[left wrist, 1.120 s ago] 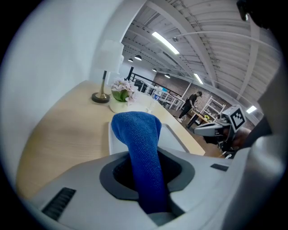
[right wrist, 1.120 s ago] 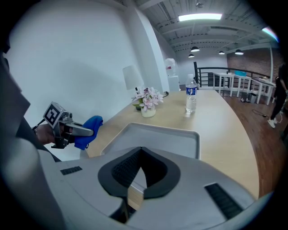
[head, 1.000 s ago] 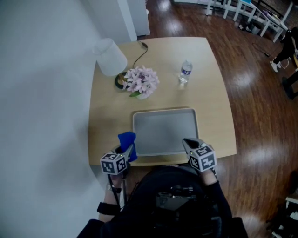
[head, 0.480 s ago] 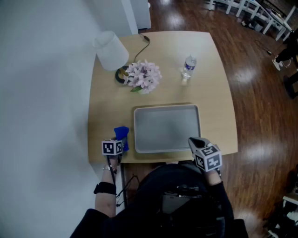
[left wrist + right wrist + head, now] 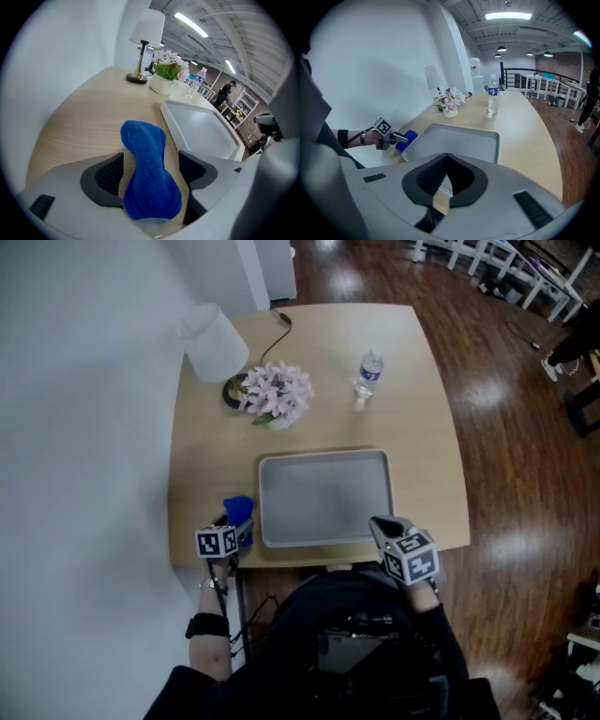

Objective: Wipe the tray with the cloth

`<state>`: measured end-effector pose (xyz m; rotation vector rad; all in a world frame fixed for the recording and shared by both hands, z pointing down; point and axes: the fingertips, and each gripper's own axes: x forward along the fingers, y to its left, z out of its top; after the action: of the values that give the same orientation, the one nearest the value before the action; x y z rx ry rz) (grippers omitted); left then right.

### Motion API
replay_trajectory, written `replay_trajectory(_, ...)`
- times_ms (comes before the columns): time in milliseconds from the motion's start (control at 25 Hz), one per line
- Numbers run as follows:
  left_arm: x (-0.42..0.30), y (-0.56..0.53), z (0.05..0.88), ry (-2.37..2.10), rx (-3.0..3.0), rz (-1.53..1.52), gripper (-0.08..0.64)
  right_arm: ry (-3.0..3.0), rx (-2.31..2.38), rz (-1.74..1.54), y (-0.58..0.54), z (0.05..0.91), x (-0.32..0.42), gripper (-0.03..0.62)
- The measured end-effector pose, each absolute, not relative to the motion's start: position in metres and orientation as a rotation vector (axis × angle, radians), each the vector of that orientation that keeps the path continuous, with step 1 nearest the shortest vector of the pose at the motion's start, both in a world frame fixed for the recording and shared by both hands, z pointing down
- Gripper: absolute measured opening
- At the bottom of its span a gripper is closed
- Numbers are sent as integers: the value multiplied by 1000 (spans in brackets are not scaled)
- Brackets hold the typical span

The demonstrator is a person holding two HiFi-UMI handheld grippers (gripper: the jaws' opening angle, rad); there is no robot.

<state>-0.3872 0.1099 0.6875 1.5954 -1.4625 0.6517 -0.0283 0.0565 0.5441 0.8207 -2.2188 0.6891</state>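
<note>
Grey left tool [image 5: 150,164], right tool [image 5: 446,156]; marker cubes [image 5: 217,542]; black wristband [image 5: 206,624]; dark top [image 5: 366,662]

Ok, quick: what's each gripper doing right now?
Left gripper: just opened, blue cloth lying loose between its jaws.
Right gripper: closed, empty.

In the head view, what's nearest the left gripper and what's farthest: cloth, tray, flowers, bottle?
From the left gripper, whose jaws have just been opening:
1. Cloth, loose between the jaws.
2. Tray, just to its right.
3. Flowers, farther up the table.
4. Bottle, farthest, up and right.
</note>
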Motion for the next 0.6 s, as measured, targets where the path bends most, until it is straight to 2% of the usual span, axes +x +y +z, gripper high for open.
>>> replay_trajectory(160,-396,104,636,-1586,1616,541,385,-2231,821,691,56,543,-23,5)
replay_trajectory(280,-377,88,583,-1630,1699,441,376,-2244,828,689,52,541,-22,5)
replay_trajectory(400,-325,67,538,-1600,1832,425,304,-2259,814,674,49,539,-25,5)
replay_trajectory(480,-281,57,520,-1538,1921,457,230,-2269,795,664,48,538,-29,5)
replay_trajectory(600,-214,49,515,-1394,2033,526,58,-2291,772,650,45,535,-35,5)
